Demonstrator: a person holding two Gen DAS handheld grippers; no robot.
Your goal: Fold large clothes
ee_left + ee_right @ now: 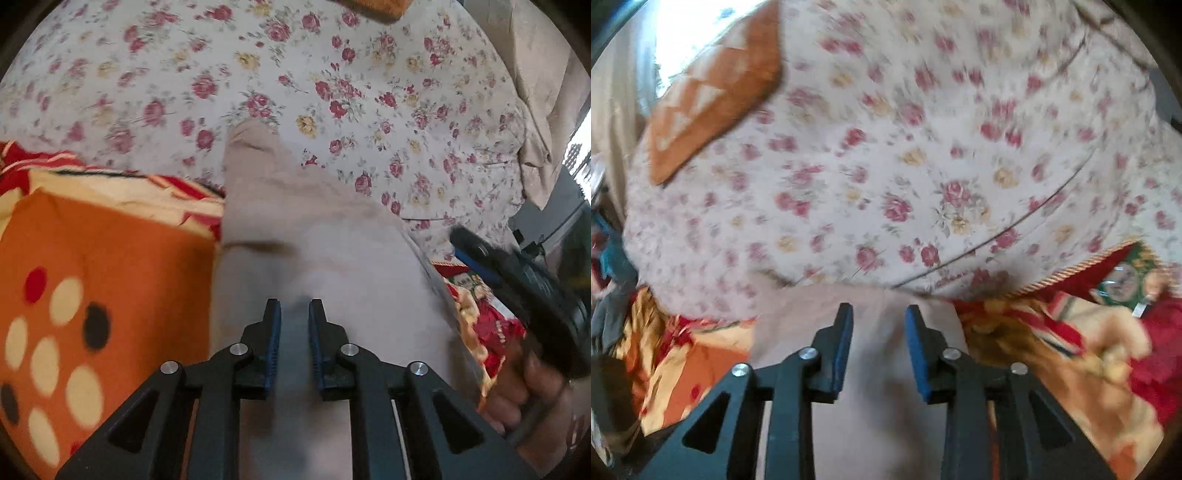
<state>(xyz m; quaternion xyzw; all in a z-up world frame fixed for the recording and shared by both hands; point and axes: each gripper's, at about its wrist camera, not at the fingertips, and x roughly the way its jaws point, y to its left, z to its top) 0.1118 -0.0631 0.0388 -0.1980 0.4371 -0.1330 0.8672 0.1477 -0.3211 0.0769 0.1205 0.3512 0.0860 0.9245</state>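
A large beige garment (303, 236) lies on the bed, one narrow end reaching up onto the floral sheet (332, 74). My left gripper (294, 314) hovers over the garment's wide part with a narrow gap between its blue pads and nothing pinched there. At the right edge of the left wrist view a hand (528, 391) holds my right gripper (461, 243) above the garment's right side. In the right wrist view my right gripper (879, 314) stands open over the beige garment (857, 387), and no cloth sits between its fingers.
An orange cloth with cream, red and black dots (92, 295) lies left of the garment. A red and yellow patterned blanket (1071, 350) lies on both sides of the garment. An orange cushion with white triangles (716, 92) rests at the far end of the floral sheet (886, 166).
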